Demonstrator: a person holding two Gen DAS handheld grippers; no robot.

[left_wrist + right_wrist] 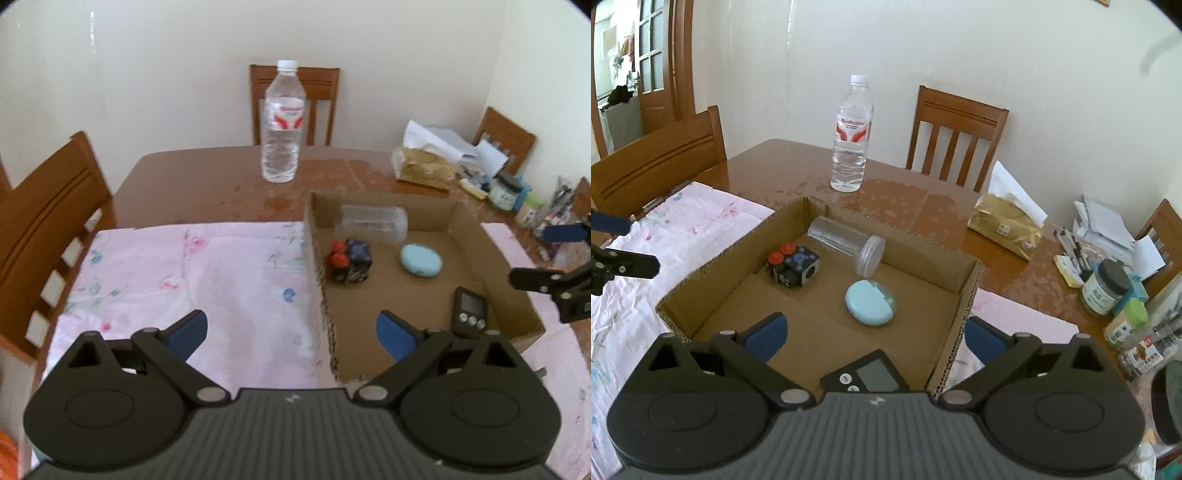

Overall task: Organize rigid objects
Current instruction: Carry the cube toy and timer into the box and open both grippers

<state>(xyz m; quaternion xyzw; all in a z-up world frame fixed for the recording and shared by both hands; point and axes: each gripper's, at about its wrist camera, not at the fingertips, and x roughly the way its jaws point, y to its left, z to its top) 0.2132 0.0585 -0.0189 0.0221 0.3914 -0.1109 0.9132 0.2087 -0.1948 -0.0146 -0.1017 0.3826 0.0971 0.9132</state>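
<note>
Plain cream walls (1015, 55) close in the corner ahead of the grippers, lit evenly by soft daylight. A glossy brown wooden table (783, 162) stretches forward beneath them, partly covered by a pale pink floral cloth (184, 266). A slatted wooden chair (956, 133) stands at the far edge, another chair (48, 221) off to the left side. Farther left, a wooden door with glass panes (653, 55) shows brightness behind it.

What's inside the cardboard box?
Inside the cardboard box lie a clear jar on its side, a black cube toy, a light blue case and a black timer, partly hidden by the right gripper.
</note>
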